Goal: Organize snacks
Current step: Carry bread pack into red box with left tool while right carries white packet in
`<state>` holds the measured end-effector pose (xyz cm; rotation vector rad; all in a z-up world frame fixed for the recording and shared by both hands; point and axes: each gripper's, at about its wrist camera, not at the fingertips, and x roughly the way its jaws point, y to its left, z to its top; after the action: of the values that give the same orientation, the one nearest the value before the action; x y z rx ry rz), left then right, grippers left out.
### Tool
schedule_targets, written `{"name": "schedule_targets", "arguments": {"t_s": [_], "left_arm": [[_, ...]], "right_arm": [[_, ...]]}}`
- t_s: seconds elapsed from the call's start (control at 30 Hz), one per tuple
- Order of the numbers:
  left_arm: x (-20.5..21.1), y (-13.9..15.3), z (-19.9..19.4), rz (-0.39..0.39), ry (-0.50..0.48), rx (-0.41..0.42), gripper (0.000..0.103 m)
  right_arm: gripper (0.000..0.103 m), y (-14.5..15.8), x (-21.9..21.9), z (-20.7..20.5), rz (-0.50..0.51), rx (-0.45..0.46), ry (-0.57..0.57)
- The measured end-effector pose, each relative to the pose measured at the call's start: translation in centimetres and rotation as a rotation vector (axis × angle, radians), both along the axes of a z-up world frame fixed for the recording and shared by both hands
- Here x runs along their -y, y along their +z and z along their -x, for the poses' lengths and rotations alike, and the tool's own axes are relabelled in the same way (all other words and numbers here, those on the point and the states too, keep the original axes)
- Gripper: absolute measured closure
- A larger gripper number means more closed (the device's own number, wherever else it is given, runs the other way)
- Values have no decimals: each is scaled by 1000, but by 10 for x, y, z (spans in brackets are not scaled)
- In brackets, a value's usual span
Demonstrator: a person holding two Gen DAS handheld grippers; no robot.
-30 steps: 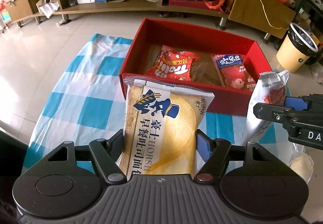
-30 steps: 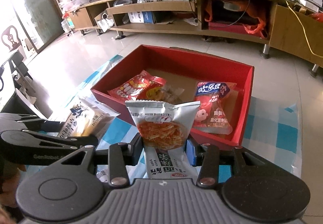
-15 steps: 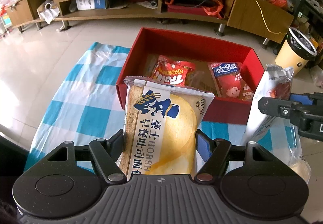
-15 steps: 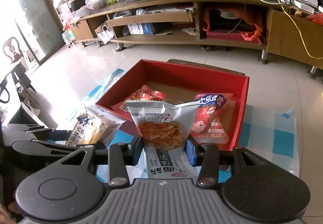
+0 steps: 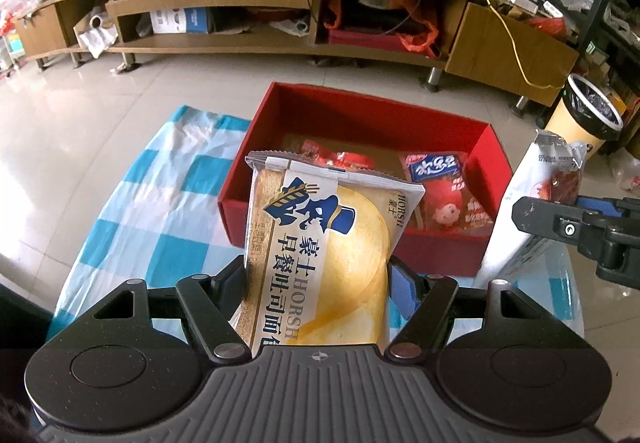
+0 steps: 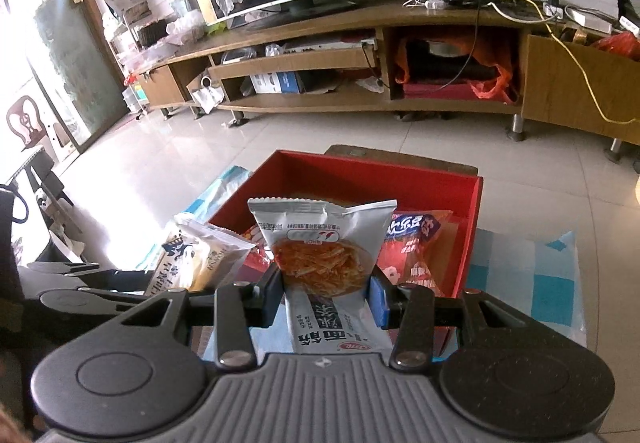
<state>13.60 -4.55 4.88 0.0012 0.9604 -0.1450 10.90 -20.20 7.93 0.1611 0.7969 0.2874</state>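
Left gripper [image 5: 318,275] clamps the bread pack [image 5: 320,251], glossy and puffy, just short of the red box's [image 5: 372,111] near wall. Right gripper [image 6: 326,289] pinches a crinkly silver noodle pack [image 6: 324,239] there too. Two red packets [image 5: 440,187] lie inside (cardboard floor bare between them), checked cloth [image 5: 160,203] open on the left.

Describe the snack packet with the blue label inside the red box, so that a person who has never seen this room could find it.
Find the red box on the blue-checked cloth, in front of the long wooden TV cabinet. Look at its right end: a red packet lies flat there. Unlike the other red packet to its left, it has a blue band with white characters on top and a cartoon face below.
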Motion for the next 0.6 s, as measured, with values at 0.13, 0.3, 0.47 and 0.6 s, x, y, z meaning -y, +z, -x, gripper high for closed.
{"name": "schedule_targets", "arguments": {"t_s": [0.13,0.3,0.47,0.6], "left_arm": [[4,3,-2,7,1,10,26],[10,10,-6,15,-3,30,26],[15,16,-12,20,-1,53,27],[17,17,-17,29,3,56,28]], "right_arm": [[60,6,4,0,-14,19,-12],[60,15,10,-1,-34,43,-29],[60,20,12,-3,-42,57,-42],[60,23,13,-6,-51,64,-50]]}}
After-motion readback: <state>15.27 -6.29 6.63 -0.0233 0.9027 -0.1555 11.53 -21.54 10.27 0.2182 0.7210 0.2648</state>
